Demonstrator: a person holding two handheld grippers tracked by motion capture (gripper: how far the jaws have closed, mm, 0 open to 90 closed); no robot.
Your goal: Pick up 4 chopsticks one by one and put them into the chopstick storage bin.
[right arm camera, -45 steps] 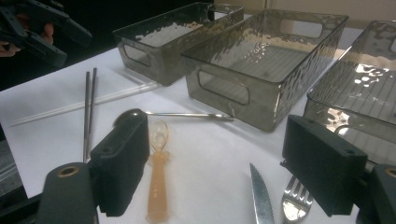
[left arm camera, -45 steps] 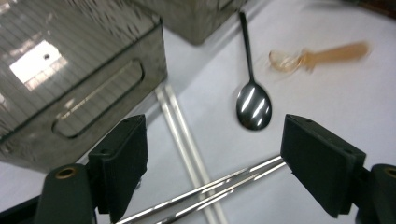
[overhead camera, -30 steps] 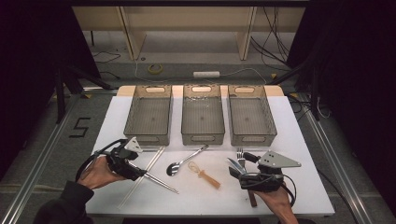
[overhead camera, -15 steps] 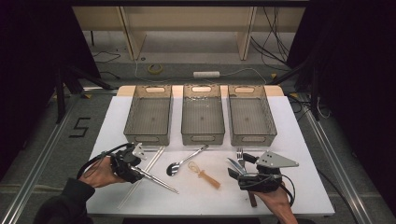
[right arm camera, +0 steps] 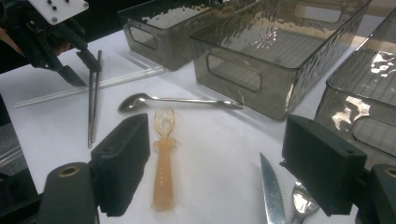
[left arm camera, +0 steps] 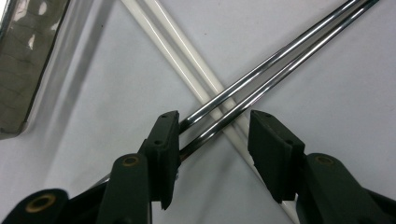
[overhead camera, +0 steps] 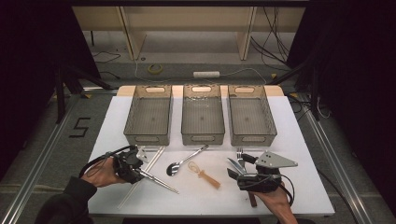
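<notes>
On the near left of the white table (overhead camera: 299,140), the left gripper (overhead camera: 140,171) has slid down and leftward since a second ago, and its grey plate, flat on top before, now shows tipped away. Its jaws stand apart over the metal chopsticks (left arm camera: 261,74) — one pad touches them, the other stands clear, so nothing is clamped. These chopsticks lie flat, crossing over the white chopsticks (left arm camera: 182,44), and neither pair has shifted from the earlier frames.

At the near right, the right gripper (overhead camera: 236,169) sits much where it was, jaws wide apart and holding nothing. Between its pads in the right gripper view lie the amber plastic spoon (right arm camera: 163,154) toward the left pad, and a serrated knife (right arm camera: 272,191) beside a fork or spoon end (right arm camera: 301,203) near the right pad — all resting on the table. A metal spoon (overhead camera: 184,161) lies between the two grippers, its handle pointing toward the middle bin.

Three smoky clear bins stand in a row at the far side: left bin (overhead camera: 148,135), middle bin (overhead camera: 202,136), right bin (overhead camera: 251,136). Each bin floor shows bare.
</notes>
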